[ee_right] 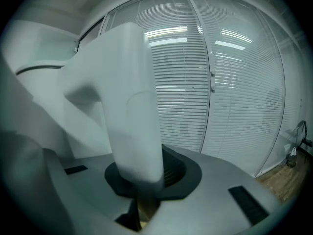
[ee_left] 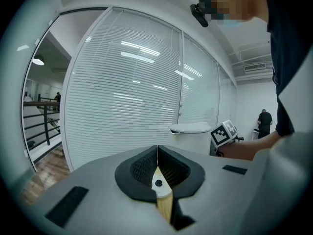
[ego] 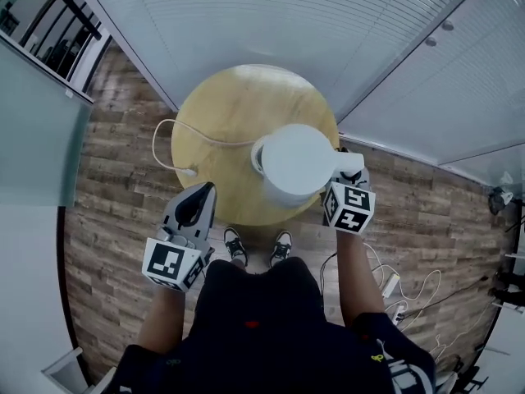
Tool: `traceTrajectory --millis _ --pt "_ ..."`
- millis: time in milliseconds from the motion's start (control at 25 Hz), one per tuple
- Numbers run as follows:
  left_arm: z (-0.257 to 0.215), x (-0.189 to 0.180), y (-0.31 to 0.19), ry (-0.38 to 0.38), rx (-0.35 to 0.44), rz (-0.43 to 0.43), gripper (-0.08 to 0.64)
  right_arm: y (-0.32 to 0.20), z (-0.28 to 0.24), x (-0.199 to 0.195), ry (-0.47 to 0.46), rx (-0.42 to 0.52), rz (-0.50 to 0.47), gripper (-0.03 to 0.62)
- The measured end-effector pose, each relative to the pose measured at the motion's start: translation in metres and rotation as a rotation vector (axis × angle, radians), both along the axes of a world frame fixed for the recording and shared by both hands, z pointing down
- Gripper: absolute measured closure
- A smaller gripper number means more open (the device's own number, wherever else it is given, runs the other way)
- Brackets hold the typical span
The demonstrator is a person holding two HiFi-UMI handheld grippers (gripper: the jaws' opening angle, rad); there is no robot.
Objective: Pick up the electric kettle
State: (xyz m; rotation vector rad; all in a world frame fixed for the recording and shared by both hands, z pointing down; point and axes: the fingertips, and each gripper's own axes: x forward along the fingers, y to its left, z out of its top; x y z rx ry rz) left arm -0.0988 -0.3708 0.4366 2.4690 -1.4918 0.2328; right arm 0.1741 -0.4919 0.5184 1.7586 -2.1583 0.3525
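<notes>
**What the kettle covers and the edges cut**

In the head view the kettle [ego: 295, 164] covers the table's [ego: 221, 113] rim nearest the person. The cord [ego: 168, 134] vanishes behind the kettle's left side. The lower handle [ego: 349, 164] and the right gripper's [ego: 343, 179] jaws are out of sight there.

In the right gripper view the kettle body runs off the left edge.

In the left gripper view the kettle's base sits behind the left gripper [ee_left: 157, 153]. A person [ee_left: 264, 122] right of the kettle is too small to make out.

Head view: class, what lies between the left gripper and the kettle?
Only bare tabletop separates left gripper from kettle, seen in the head view; the cord runs beyond.
</notes>
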Motion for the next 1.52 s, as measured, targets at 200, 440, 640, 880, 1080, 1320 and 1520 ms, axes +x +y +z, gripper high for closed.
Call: traceTrajectory --millis 200,440,640,880,1080,1320,1520 --pt "-0.013 0.021 0.001 0.011 0.035 0.056 0.537 0.040 -0.026 0.015 -0.019 -0.021 -0.015 0.540" --pt "-0.039 0.050 -0.004 0.022 0.090 0.123 0.537 0.073 -0.068 0.041 -0.041 0.006 0.006 0.540" --pt "-0.058 0.065 -0.002 0.029 0.131 0.147 0.537 0.088 -0.107 0.050 -0.001 0.071 -0.009 0.540" --pt "-0.076 0.054 0.009 0.036 0.173 0.125 0.537 0.101 -0.139 0.030 -0.020 0.105 -0.070 0.540" --pt "-0.084 0.040 0.008 0.040 0.192 0.094 0.537 0.098 -0.151 0.009 -0.044 0.107 -0.116 0.540" --pt "-0.087 0.027 0.013 0.046 0.198 0.057 0.537 0.103 -0.154 -0.007 -0.050 0.101 -0.159 0.540" --pt "-0.089 0.023 0.007 0.047 0.215 0.050 0.537 0.095 -0.155 -0.014 -0.045 0.110 -0.177 0.540"
